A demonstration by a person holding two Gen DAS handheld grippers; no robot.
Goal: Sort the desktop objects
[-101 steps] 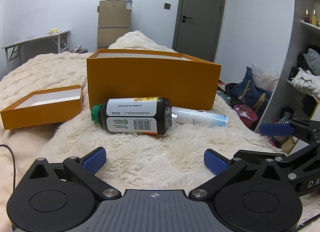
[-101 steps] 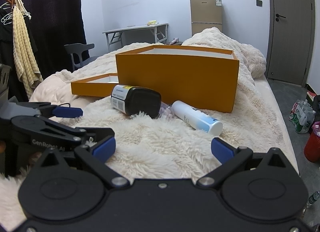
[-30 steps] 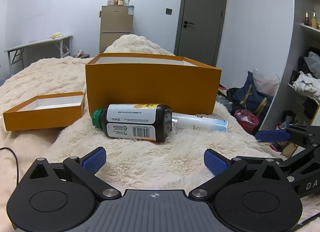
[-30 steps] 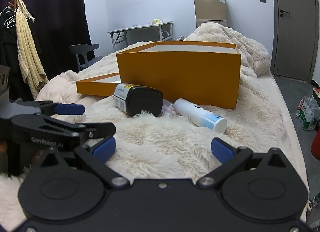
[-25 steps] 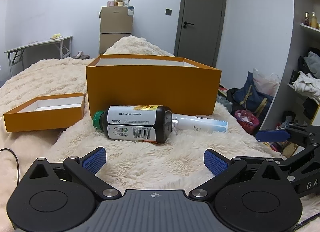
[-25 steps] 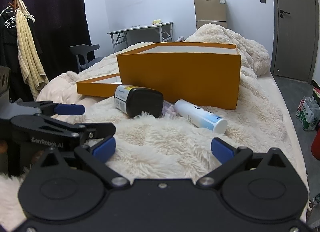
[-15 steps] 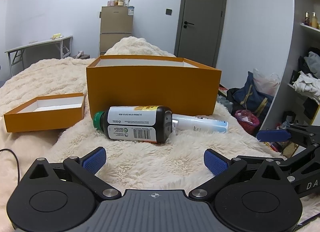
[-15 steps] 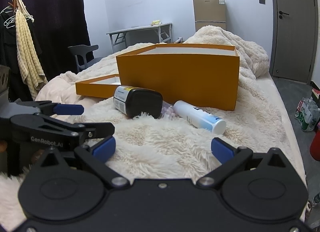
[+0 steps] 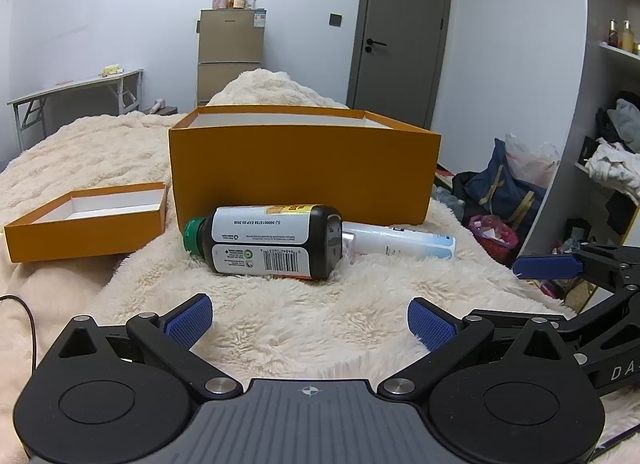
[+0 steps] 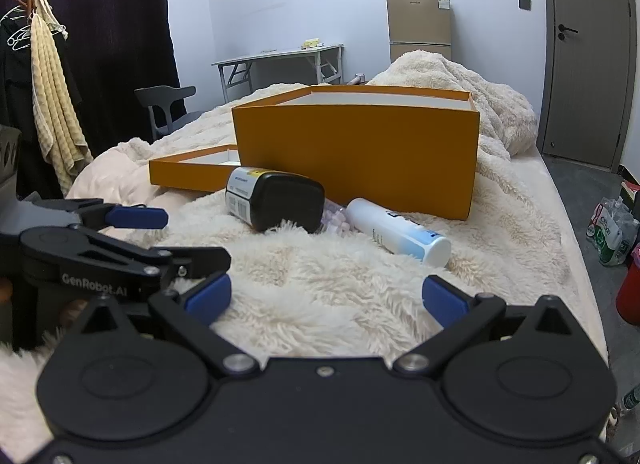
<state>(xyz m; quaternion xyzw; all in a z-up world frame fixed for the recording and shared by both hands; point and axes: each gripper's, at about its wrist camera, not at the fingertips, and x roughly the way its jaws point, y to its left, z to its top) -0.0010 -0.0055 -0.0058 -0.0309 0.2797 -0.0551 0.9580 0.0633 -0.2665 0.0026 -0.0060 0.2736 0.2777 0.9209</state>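
Two grippers low over fluffy blanket, left gripper and right gripper fingers wide, level, facing dark bottle.

Dark plastic bottle with green cap lying mid-frame on the fluffy cream blanket, tall orange cardboard box right behind it.

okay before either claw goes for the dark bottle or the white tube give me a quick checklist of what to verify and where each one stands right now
1. Left claw open, holding nothing: ok.
2. Right claw open, holding nothing: ok.
3. Dark bottle lying on its side, nothing in front of it: ok.
4. White tube clear of the bottle: cannot tell, something small lies between them.
5. Big orange box open on top: ok.
6. Room inside that box: cannot tell, its floor is hidden.
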